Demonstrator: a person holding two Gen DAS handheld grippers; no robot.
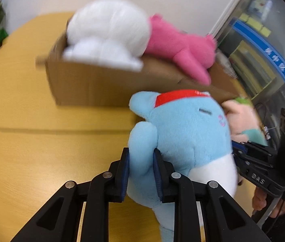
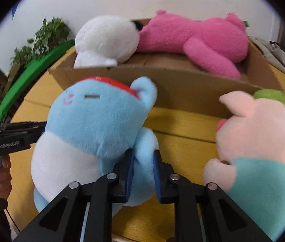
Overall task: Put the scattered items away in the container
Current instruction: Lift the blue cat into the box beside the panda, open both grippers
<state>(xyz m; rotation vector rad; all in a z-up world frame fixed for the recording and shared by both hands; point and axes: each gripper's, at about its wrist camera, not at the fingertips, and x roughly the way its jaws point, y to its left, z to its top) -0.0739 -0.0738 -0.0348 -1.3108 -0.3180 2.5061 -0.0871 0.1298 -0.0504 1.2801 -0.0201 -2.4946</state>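
The blue plush toy (image 1: 184, 133) with a red cap is in front of the cardboard box (image 1: 102, 84), above the yellow worktop (image 1: 31, 151). The left gripper (image 1: 141, 173) has its fingers pinching one plush arm, and the right gripper (image 2: 142, 174) has its fingers pinching the other arm. Inside the box lie a white plush toy (image 2: 106, 40) and a magenta plush toy (image 2: 198, 38), touching each other. A pale pink pig plush (image 2: 259, 133) with a teal shirt is just beside the blue toy, in front of the box.
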